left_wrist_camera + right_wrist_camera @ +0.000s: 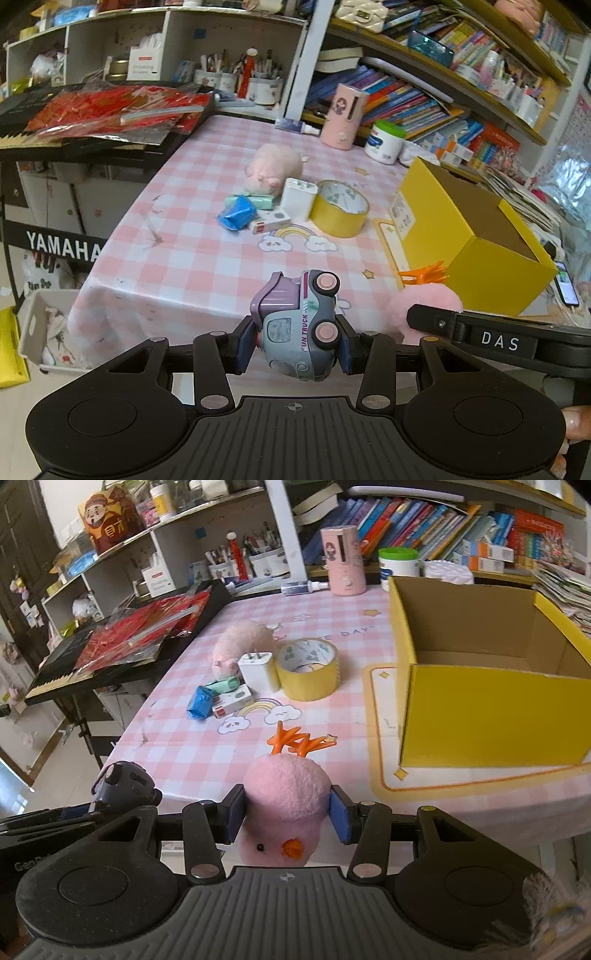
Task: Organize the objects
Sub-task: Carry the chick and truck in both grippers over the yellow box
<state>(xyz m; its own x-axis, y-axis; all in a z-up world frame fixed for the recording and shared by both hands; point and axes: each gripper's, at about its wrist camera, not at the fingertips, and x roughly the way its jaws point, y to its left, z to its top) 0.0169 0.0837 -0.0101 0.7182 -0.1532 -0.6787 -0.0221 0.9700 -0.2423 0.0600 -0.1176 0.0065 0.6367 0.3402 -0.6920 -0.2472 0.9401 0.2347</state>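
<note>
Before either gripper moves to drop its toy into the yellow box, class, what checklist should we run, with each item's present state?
1. Left gripper grips the toy truck: ok.
2. Right gripper grips the pink plush chick: ok.
3. Yellow box open at the top: ok.
4. Visible box floor bare: ok; near part hidden, cannot tell.
5. Tape roll stands apart from the box: ok.

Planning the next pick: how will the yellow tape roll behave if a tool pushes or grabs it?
The yellow tape roll lies flat on its side ring, so a push should slide it on the checked tablecloth rather than roll it. Its hollow core probably suits a grip across the wall. It looks stiff and fairly dense. The white charger sits right beside it, so a leftward push likely shoves that too.
</note>
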